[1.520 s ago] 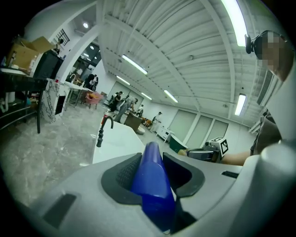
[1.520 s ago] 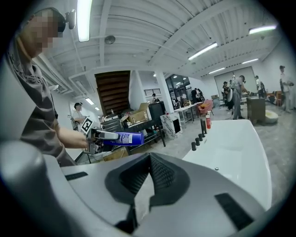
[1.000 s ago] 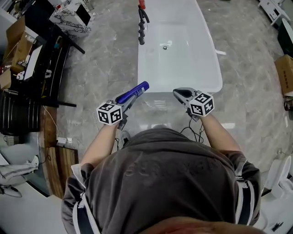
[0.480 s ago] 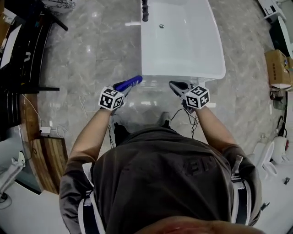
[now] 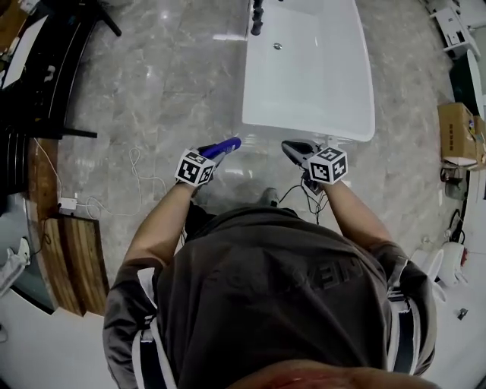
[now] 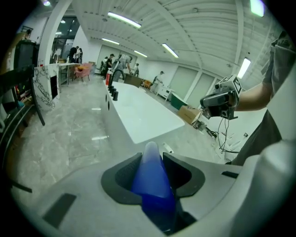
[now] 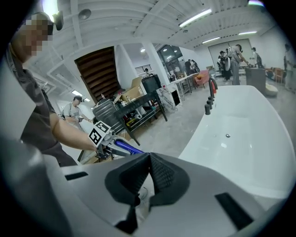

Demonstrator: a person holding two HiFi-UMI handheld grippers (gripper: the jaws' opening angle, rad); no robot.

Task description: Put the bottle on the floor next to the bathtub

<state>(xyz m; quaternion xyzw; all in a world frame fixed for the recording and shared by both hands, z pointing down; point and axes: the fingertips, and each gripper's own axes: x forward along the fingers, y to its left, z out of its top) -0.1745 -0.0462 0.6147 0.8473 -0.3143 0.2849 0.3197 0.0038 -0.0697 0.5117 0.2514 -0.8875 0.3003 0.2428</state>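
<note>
A blue bottle [image 5: 222,146] lies nearly level in my left gripper [image 5: 216,155], neck pointing toward the white bathtub [image 5: 311,83]. In the left gripper view the jaws are shut on the bottle [image 6: 152,178], whose pale tip sticks out past them. Both grippers hang over the grey marble floor [image 5: 175,83], just short of the tub's near end. My right gripper [image 5: 291,148] is level with the left one, its jaws shut with nothing between them [image 7: 149,159]. From the right gripper view I see the bottle [image 7: 125,148] and the tub [image 7: 240,134].
A black faucet [image 5: 257,19] stands on the tub's left rim. Cables [image 5: 133,178] and a power strip [image 5: 68,203] lie on the floor at left, beside a black rack [image 5: 38,83]. A cardboard box [image 5: 456,133] sits at right. People stand in the far background.
The tub's near end, under the grippers a second ago, now lies ahead of them. Both grippers keep their pose, the bottle still in the left one.
</note>
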